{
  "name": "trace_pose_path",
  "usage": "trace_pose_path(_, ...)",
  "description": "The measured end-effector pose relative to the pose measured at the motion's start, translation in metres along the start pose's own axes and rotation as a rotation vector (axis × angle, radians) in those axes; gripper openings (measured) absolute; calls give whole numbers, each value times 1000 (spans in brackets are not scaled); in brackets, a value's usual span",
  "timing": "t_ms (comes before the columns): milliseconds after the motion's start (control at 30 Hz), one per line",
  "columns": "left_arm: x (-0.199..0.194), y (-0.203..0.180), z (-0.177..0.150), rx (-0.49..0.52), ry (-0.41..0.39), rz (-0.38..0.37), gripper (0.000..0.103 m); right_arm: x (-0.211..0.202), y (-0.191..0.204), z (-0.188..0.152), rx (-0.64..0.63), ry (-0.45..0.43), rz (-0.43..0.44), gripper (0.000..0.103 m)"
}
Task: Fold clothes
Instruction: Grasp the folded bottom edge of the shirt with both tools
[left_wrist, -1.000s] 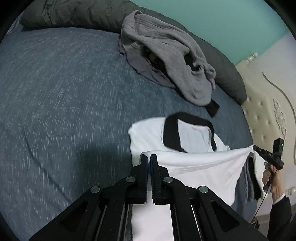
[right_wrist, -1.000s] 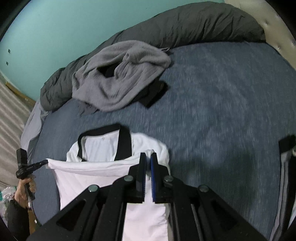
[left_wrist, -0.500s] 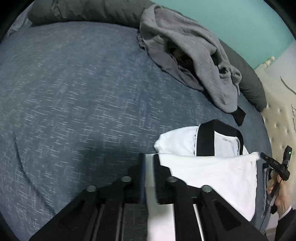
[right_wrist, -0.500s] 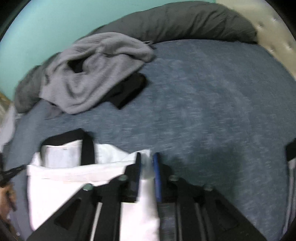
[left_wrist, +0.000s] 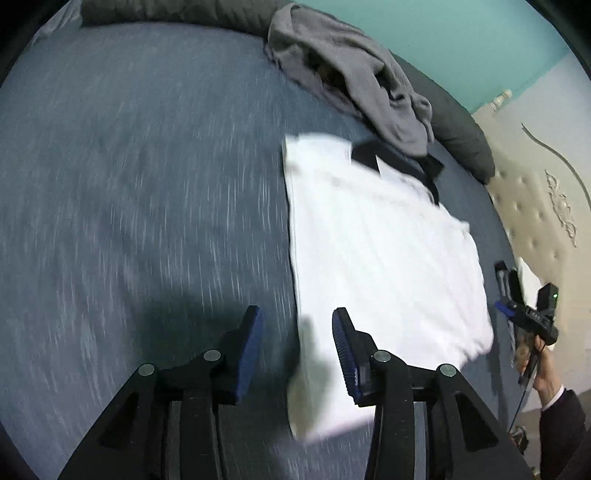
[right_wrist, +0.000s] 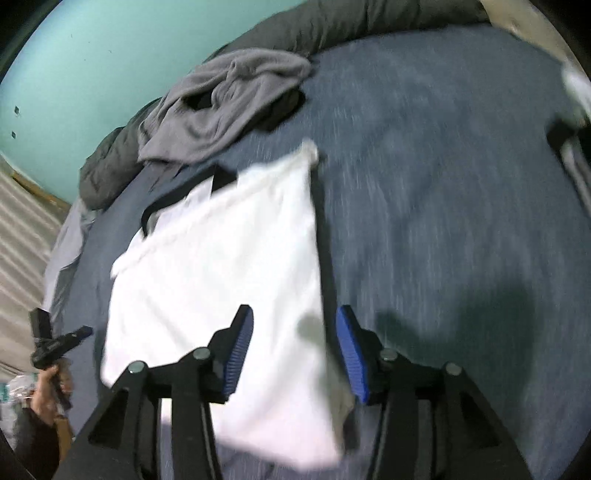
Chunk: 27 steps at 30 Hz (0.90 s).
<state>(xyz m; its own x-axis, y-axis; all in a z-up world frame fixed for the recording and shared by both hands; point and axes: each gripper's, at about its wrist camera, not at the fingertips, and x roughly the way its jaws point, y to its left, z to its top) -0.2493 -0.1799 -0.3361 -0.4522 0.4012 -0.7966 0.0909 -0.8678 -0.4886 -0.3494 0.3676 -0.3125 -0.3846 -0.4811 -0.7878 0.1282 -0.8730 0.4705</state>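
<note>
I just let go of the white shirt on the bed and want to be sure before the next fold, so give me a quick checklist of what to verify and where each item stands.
1. Left gripper released: ok, its jaws have just been opening and its fingers stand apart, not pressing cloth.
2. Right gripper released: ok, just been opening too, with the shirt's edge loose between its fingers.
3. White shirt lying on the bed: ok, folded over, black collar peeking out at the far end.
4. Edges lined up neatly: cannot tell, the pictures are blurred.
5. Grey garment clear of the shirt: cannot tell, it lies right at the collar.
</note>
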Motion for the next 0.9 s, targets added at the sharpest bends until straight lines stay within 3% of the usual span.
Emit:
trace_pose_path(233,4,-7,-45,-29,32,-35,43,-7,-10,-54,35,47,-24,50)
trace_pose_path(733,24,-9,-65,-46,60,-21,41,11,-15,-69,78,72,14,50)
trace_pose_path(767,25,-9,-66,-48,60,-23,38,11,-16,-70,81,69,16,45)
trace_pose_path(833,27,-10,-66,-44,65,-22,19,11,-18,-72,85,66,11,35)
trace_pose_path(900,29,-12,-66,-30,73,-11,13,11,-20,-73,93,66,26,18)
